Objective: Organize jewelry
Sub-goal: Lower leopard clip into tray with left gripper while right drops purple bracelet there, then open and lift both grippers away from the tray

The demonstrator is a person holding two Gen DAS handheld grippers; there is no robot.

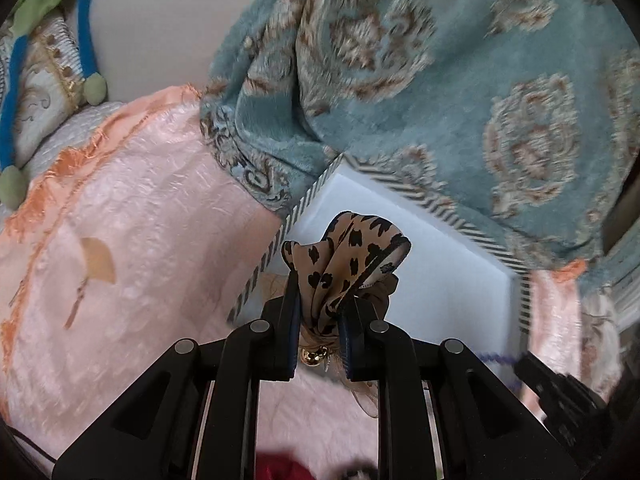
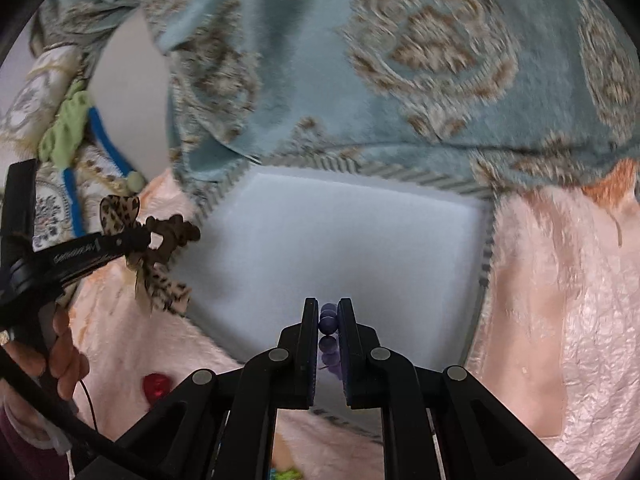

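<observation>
My left gripper [image 1: 324, 292] is shut on a leopard-print fabric bow [image 1: 352, 248] with a small gold bell [image 1: 313, 357] hanging under it. The bow hangs over the left corner of a white box with a striped rim [image 1: 452, 216]. In the right wrist view my right gripper [image 2: 328, 305] is shut on a string of purple beads [image 2: 329, 320], held above the near part of the same white box [image 2: 340, 240]. The left gripper [image 2: 146, 240] with the bow [image 2: 160, 280] shows at that box's left edge. The right gripper [image 1: 528, 366] and its beads [image 1: 496, 358] appear low right in the left wrist view.
The box lies on a pink bedspread [image 2: 560, 280]. A blue patterned blanket [image 2: 400, 80] is bunched along its far side. A red heart-shaped piece [image 2: 156, 385] lies on the bedspread at the near left, beside a person's hand [image 2: 64, 356]. A green and blue plush toy [image 1: 86, 20] sits far left.
</observation>
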